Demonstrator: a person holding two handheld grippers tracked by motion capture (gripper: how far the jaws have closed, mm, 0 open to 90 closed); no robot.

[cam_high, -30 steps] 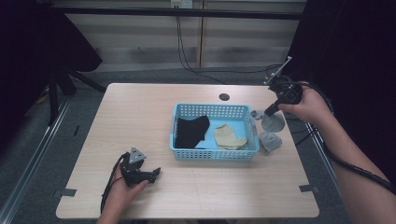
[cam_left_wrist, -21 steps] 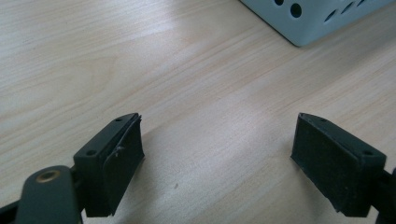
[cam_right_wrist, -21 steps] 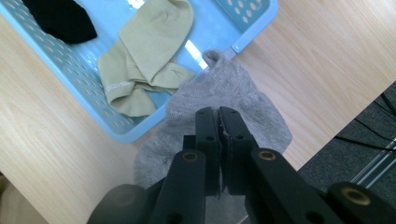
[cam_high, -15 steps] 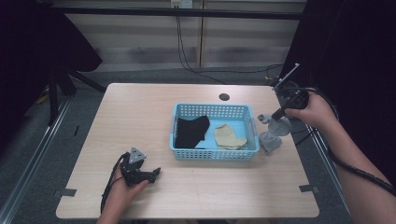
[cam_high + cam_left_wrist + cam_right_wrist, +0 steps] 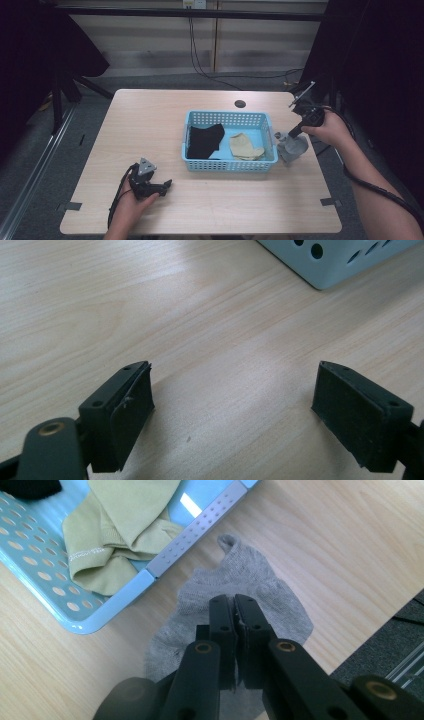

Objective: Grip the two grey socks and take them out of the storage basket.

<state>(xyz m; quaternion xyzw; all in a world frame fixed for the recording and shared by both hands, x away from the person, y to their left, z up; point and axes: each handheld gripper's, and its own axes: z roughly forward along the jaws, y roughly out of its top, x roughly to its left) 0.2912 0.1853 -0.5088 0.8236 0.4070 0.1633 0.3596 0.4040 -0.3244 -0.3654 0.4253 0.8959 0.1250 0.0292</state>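
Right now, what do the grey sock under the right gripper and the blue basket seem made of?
Grey sock: soft knit fabric, matte, by its fine ribbed loops and limp folds. Blue basket: probably moulded plastic, smooth and slightly glossy, with punched round holes and a glare patch.

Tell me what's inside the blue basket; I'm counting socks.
Inside the blue basket lie a black sock and a folded beige sock. Anything beneath them is covered.

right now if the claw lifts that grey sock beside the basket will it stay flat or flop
The grey knitted sock would probably flop and drape: it already lies rumpled, with a curled tip. It looks light, thin fabric, so it should lift easily. Pushed, it would likely bunch up on the wooden table rather than slide or roll.
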